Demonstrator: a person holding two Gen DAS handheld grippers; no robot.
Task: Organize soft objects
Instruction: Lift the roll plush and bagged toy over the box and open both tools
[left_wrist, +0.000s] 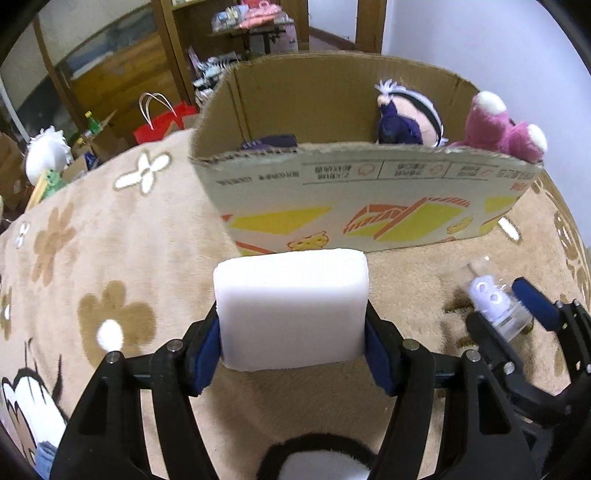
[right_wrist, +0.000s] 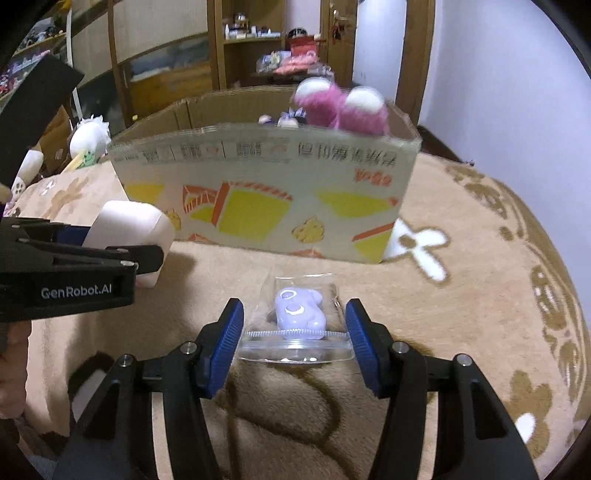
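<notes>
My left gripper (left_wrist: 291, 332) is shut on a white foam block (left_wrist: 291, 306), held above the blanket in front of the cardboard box (left_wrist: 332, 206). The block also shows in the right wrist view (right_wrist: 129, 229). My right gripper (right_wrist: 293, 332) has its jaws around a clear zip bag with a small purple toy (right_wrist: 299, 314); the pads touch the bag's edges. The bag also shows in the left wrist view (left_wrist: 495, 302). In the box are a pink plush (left_wrist: 498, 129) and a dark-haired plush doll (left_wrist: 406, 118).
A beige flower-pattern blanket (right_wrist: 480, 295) covers the surface. A white plush (left_wrist: 48, 151) and a red paper bag (left_wrist: 162, 122) lie beyond the blanket's left edge. Wooden shelves (right_wrist: 251, 44) stand behind the box.
</notes>
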